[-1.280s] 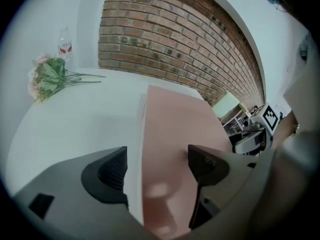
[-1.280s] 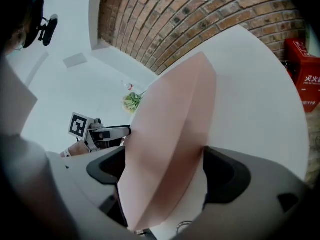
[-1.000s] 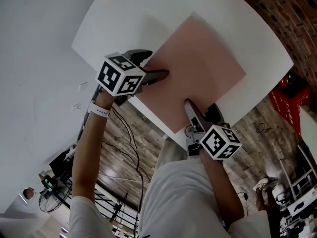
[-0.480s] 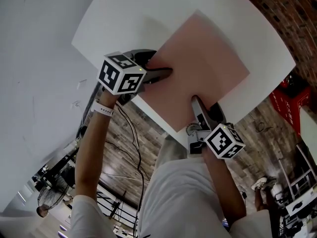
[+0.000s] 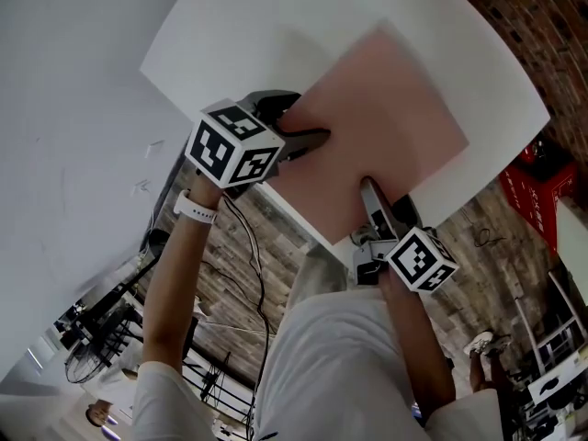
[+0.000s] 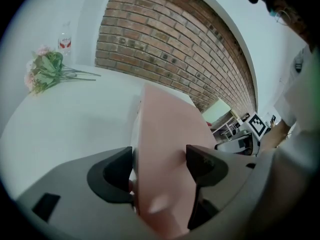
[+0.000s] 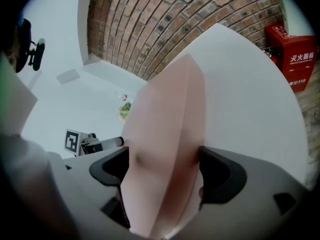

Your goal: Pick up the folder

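A pink folder point(image 5: 377, 108) lies on the white round table point(image 5: 276, 26), its near corner reaching over the table's edge. My left gripper point(image 5: 310, 118) straddles the folder's left edge, one finger above it and one below. In the left gripper view the folder point(image 6: 165, 134) fills the wide gap of the left gripper point(image 6: 160, 156). My right gripper point(image 5: 384, 196) straddles the near edge, its upper finger lying over the pink sheet. Its jaws are opening, and in the right gripper view the folder point(image 7: 160, 129) sits between them at the right gripper point(image 7: 164, 161). Both stand wide apart.
A bunch of flowers point(image 6: 45, 71) and a small bottle point(image 6: 65, 36) rest at the table's far side. A red crate point(image 5: 537, 177) stands on the wooden floor to the right, by a brick wall point(image 6: 165, 39). Cables hang below the table's near edge.
The whole picture has slid slightly up and to the right. Both grippers stay at the same edges of the folder, and the folder has not shifted on the table.
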Available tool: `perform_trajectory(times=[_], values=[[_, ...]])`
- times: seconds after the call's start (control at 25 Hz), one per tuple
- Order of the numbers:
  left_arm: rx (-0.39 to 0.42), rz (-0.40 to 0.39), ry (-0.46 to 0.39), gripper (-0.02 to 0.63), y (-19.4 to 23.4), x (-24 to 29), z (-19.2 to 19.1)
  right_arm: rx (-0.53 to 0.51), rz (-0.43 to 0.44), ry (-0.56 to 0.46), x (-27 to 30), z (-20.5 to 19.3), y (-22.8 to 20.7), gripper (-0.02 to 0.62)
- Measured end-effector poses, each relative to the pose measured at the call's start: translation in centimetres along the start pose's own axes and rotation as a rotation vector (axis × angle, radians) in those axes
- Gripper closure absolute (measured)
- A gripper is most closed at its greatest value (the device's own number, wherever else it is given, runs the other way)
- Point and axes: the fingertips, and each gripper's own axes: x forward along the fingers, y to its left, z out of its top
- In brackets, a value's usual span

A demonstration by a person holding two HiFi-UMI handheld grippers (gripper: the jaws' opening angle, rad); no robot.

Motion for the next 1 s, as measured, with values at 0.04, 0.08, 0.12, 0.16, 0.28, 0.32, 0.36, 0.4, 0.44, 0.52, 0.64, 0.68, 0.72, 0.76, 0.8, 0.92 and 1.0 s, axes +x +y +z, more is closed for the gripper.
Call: perform_trajectory(times=[0.04, 0.08, 0.12, 0.16, 0.28, 0.32, 0.36, 0.4, 0.44, 0.52, 0.64, 0.68, 0.72, 0.76, 0.8, 0.92, 1.0], values=[[0.006, 0.004, -0.004, 0.259, -0.3, -0.2, 0.1, 0.002, 0.005, -0.001, -0.2, 0.0, 0.1, 0.166], [0.009, 0.009, -0.009, 0.259, -0.6, -0.4, 0.2, 0.001, 0.01, -0.004, -0.4, 0.0, 0.2, 0.164], [0.012, 0.014, -0.016, 0.259, -0.9, -0.7, 0.3, -0.003, 0.017, -0.007, -0.6, 0.1, 0.4, 0.163], [0.014, 0.019, -0.025, 0.259, -1.2, -1.1, 0.4, -0.008, 0.025, -0.011, -0.9, 0.1, 0.6, 0.16], [0.018, 0.039, -0.058, 0.259, -2.1, -2.4, 0.7, -0.032, 0.051, -0.021, -1.5, 0.3, 1.4, 0.16], [0.02, 0.047, -0.068, 0.259, -2.4, -3.0, 0.8, -0.039, 0.058, -0.023, -1.7, 0.4, 1.7, 0.16], [0.024, 0.057, -0.078, 0.259, -2.7, -3.5, 0.9, -0.045, 0.065, -0.023, -1.9, 0.4, 1.9, 0.161], [0.028, 0.069, -0.087, 0.259, -3.0, -4.0, 1.0, -0.05, 0.071, -0.023, -2.1, 0.5, 2.2, 0.165], [0.032, 0.081, -0.095, 0.259, -3.2, -4.5, 1.1, -0.055, 0.076, -0.022, -2.2, 0.5, 2.4, 0.167], [0.041, 0.108, -0.114, 0.259, -3.8, -5.5, 1.3, -0.071, 0.081, -0.021, -2.5, 0.6, 2.9, 0.175], [0.055, 0.149, -0.139, 0.259, -4.5, -6.8, 1.6, -0.105, 0.09, -0.017, -2.9, 0.8, 3.7, 0.184], [0.058, 0.161, -0.148, 0.259, -4.8, -7.2, 1.7, -0.117, 0.095, -0.015, -3.1, 0.9, 4.0, 0.186], [0.06, 0.172, -0.158, 0.261, -5.0, -7.7, 1.8, -0.127, 0.101, -0.015, -3.2, 1.0, 4.3, 0.186], [0.059, 0.181, -0.168, 0.261, -5.3, -8.2, 1.9, -0.136, 0.108, -0.015, -3.5, 1.1, 4.7, 0.187], [0.056, 0.189, -0.178, 0.261, -5.5, -8.7, 2.0, -0.145, 0.115, -0.015, -3.7, 1.1, 5.1, 0.189], [0.037, 0.211, -0.208, 0.261, -6.1, -10.2, 2.2, -0.177, 0.134, -0.014, -4.4, 1.5, 6.4, 0.19], [0.024, 0.228, -0.235, 0.262, -6.5, -11.2, 2.3, -0.21, 0.147, -0.013, -4.8, 1.9, 7.3, 0.19]])
